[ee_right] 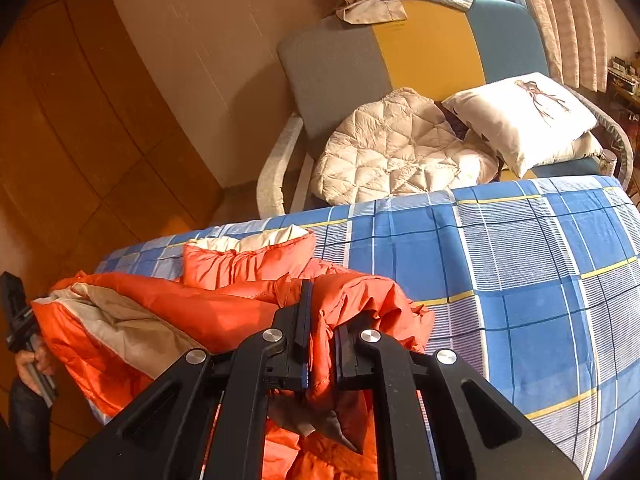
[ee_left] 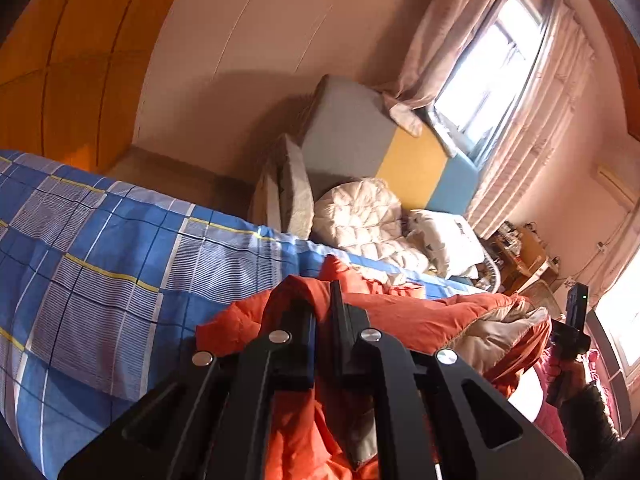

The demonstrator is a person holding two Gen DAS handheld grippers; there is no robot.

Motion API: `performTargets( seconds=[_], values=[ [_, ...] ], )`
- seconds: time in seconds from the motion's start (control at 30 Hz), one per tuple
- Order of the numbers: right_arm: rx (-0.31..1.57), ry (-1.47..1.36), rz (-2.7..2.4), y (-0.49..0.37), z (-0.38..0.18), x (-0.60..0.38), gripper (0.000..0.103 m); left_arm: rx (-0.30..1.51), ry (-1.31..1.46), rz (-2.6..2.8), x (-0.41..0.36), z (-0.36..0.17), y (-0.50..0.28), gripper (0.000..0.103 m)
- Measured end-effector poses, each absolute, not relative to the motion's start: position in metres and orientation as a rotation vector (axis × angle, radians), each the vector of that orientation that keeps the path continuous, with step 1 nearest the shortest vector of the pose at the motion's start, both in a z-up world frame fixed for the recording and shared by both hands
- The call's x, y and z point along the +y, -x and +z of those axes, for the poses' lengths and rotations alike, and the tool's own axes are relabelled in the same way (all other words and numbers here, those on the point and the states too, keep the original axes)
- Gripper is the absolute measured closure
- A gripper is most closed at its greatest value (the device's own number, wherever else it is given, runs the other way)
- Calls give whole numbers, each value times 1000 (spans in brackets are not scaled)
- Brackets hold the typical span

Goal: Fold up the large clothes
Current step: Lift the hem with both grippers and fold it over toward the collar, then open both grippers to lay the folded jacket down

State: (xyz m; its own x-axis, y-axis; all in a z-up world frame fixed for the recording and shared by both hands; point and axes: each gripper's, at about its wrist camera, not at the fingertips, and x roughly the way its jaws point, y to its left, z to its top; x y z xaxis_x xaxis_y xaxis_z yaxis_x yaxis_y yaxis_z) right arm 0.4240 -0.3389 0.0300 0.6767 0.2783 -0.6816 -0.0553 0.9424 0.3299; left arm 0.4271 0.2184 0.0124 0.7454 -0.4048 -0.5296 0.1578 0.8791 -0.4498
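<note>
Left tongs (ee_left: 320, 312): I have them shut tight on the orange jacket (ee_left: 420, 316).
Right tongs (ee_right: 322, 320): pinching its other bunched edge.
Jacket: hangs between both tongs, over the blue bed (ee_right: 540, 280).
Worry: slippery cloth could slide out.
Worry: uneven pull makes a crooked fold.

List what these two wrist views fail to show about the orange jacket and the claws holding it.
- Left wrist view: the orange jacket drops below the bottom edge, and the left claw covers its middle, so its full shape is hidden.
- Right wrist view: the right claw hides the bunched cloth it pinches; which part of the jacket that is, I cannot tell.
- Both views: the bed runs off frame.
</note>
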Motion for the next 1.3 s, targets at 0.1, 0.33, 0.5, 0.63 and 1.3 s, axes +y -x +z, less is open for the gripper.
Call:
performTargets(
  seconds=[0.1,0.33,0.5,0.63,1.3],
  values=[
    [840,-294,163,-450,14,-338,95,701,403,-290,217,0,-456,97],
    [936,-310,101,-502,-27,-335,95,820,432,-215,217,-49,-512,97],
    [990,-332,80,-521,-50,-335,95,865,451,-184,214,-72,-530,97],
    [1009,-356,64,-530,-61,-336,95,873,450,-169,211,-77,-533,94],
    [857,-551,123,-504,-2,-346,23,718,525,-98,233,-25,-483,24]
  ],
)
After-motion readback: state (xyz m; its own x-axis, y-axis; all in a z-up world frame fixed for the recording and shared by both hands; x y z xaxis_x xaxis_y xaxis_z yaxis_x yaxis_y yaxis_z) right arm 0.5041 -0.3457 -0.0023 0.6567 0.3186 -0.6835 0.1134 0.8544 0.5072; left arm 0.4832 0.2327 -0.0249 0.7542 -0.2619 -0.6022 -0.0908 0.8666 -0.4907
